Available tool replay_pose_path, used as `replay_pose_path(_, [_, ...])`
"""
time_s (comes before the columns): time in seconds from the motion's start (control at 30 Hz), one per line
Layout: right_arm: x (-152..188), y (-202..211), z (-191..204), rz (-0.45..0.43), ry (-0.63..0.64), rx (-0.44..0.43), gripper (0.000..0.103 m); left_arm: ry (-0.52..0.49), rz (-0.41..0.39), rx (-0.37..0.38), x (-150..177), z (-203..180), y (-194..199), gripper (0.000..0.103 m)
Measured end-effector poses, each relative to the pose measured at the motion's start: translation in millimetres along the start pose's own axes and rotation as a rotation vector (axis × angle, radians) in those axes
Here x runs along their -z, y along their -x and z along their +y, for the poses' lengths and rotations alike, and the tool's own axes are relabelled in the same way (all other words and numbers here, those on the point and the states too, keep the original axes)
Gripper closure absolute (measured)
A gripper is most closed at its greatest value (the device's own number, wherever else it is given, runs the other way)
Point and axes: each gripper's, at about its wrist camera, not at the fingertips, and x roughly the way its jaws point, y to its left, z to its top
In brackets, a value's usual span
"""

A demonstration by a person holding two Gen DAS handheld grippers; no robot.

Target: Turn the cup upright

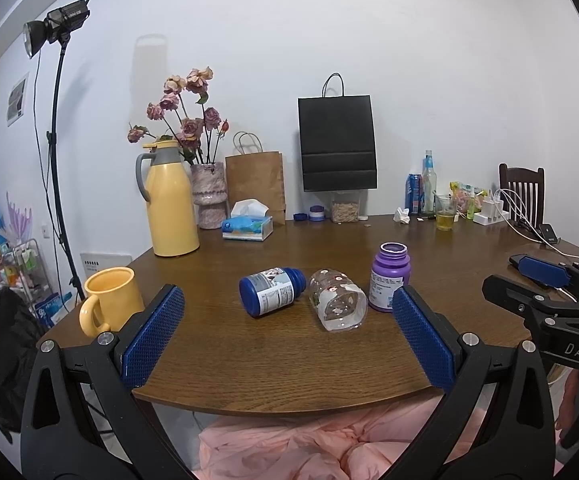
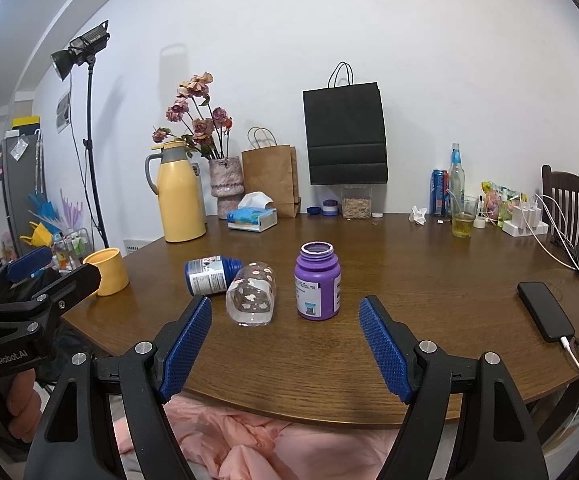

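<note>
A clear glass cup (image 1: 338, 300) with small printed figures lies on its side on the brown table (image 1: 289, 364), its mouth toward me. It also shows in the right wrist view (image 2: 252, 299). My left gripper (image 1: 289, 300) is open and empty, held short of the cup at the table's near edge. My right gripper (image 2: 285, 312) is open and empty, also short of the cup. Each gripper shows at the edge of the other's view.
A blue bottle (image 1: 272, 290) lies on its side touching the cup's left. An open purple bottle (image 1: 389, 278) stands just right of it. A yellow mug (image 1: 110, 300) stands at left. A phone (image 2: 545, 311) lies at right. Thermos, vase, bags and clutter line the back.
</note>
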Motion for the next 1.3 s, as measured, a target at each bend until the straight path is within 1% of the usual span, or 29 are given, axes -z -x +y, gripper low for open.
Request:
replay_pose_path(0.53, [0.4, 0.4, 0.6, -0.001, 0.000, -0.001, 0.022, 0.000, 0.009, 0.002, 2.3, -1.0, -2.0, 0.000])
replay_pose_path(0.67, [1.7, -4.8, 0.8, 0.016, 0.005, -0.008, 0.022, 0.001, 0.024, 0.008, 3.7, -1.4, -6.0, 0.000])
replay_pose_path(0.77, [3.3, -20.1, 3.0, 0.059, 0.028, -0.030, 0.017, -0.005, 0.059, 0.002, 6.9, 0.8, -19.9, 0.000])
replay_pose_path(0.83, [7.7, -34.2, 8.0, 0.086, 0.053, -0.051, 0.017, -0.020, 0.077, -0.001, 9.4, 2.0, -31.7, 0.000])
replay_pose_path(0.97, [13.0, -65.7, 17.1, 0.138, 0.094, -0.087, 0.017, -0.053, 0.112, -0.055, 14.1, 6.4, -64.1, 0.000])
replay_pose_path(1.07, [18.1, -97.2, 24.2, 0.231, 0.123, -0.115, 0.017, -0.034, 0.145, -0.059, 14.8, 15.1, -83.7, 0.000])
replay_pose_path(1.1, [19.2, -104.8, 25.5, 0.247, 0.126, -0.124, 0.017, -0.026, 0.168, -0.067, 15.6, 18.7, -94.3, 0.000])
replay_pose_path(1.23, [16.0, -129.9, 29.3, 0.252, 0.117, -0.154, 0.017, -0.008, 0.220, -0.074, 16.5, 29.2, -123.0, 0.000])
replay_pose_path(1.3, [10.4, -145.2, 30.4, 0.259, 0.106, -0.154, 0.017, 0.003, 0.236, -0.088, 14.2, 34.5, -134.2, 0.000])
